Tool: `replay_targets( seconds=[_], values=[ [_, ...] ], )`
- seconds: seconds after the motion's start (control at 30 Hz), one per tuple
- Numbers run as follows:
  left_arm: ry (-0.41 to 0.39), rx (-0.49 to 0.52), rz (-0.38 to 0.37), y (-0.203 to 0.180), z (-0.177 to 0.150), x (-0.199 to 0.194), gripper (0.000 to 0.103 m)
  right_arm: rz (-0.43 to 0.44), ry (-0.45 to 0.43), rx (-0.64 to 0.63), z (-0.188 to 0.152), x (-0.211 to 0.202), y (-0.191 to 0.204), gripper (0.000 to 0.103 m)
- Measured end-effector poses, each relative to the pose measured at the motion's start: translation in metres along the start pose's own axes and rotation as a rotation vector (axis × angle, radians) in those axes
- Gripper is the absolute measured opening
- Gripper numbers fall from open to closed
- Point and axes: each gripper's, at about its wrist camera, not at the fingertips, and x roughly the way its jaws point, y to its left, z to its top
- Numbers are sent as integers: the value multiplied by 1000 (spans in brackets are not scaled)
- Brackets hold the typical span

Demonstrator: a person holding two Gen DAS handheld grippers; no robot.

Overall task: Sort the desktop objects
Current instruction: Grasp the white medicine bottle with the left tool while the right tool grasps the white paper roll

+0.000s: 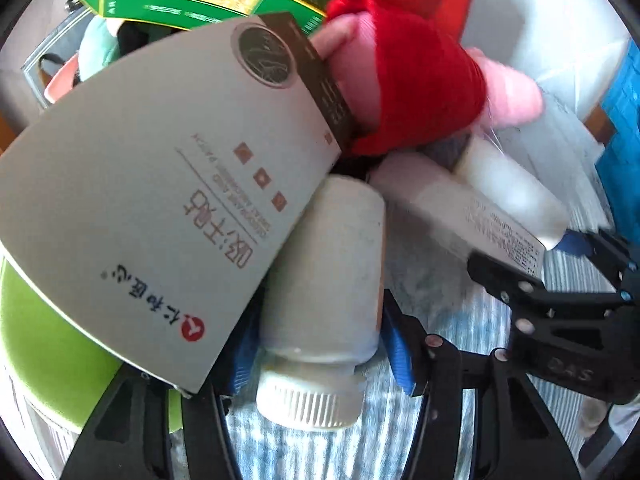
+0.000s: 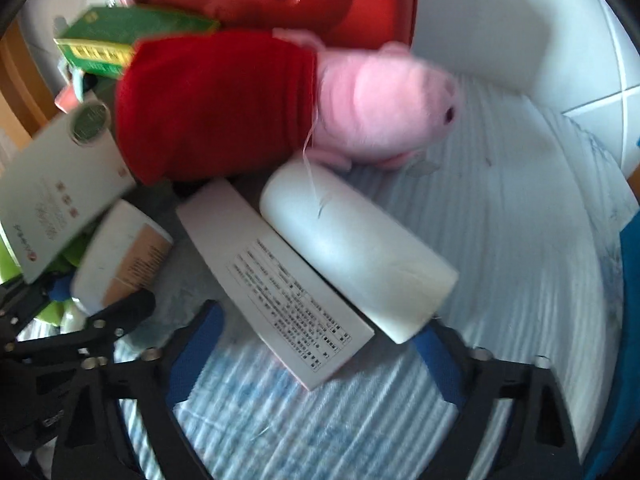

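Now: my left tongs [image 1: 316, 344] clamped on white ribbed-cap plastic bottle [image 1: 324, 280]; right tongs [image 2: 320, 336] apart round white printed carton [image 2: 276, 276] w/ white cylinder [image 2: 352, 248] touching.

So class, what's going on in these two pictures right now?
A person with two handheld grippers is working through a pile of desktop clutter on a striped cloth. The left gripper is closed around a white pill bottle, beside a grey medicine box. The right gripper is open around a long white printed box and a white cylinder, below a pink pig plush.
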Motion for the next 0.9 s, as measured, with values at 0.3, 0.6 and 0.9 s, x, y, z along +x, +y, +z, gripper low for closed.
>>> replay_targets(
  seconds=[0.3,0.6,0.9],
  values=[
    [42,27,-82,-4,-59,-33,52,-40,90,-36,-59,-40,26,50],
    [84,61,-92,2,-104,-73,52,-5,181,13,-122,-80,24,61],
    [24,63,-81,23,-61,-78,53,-21,66,81,-107,-121,14,72]
  ],
)
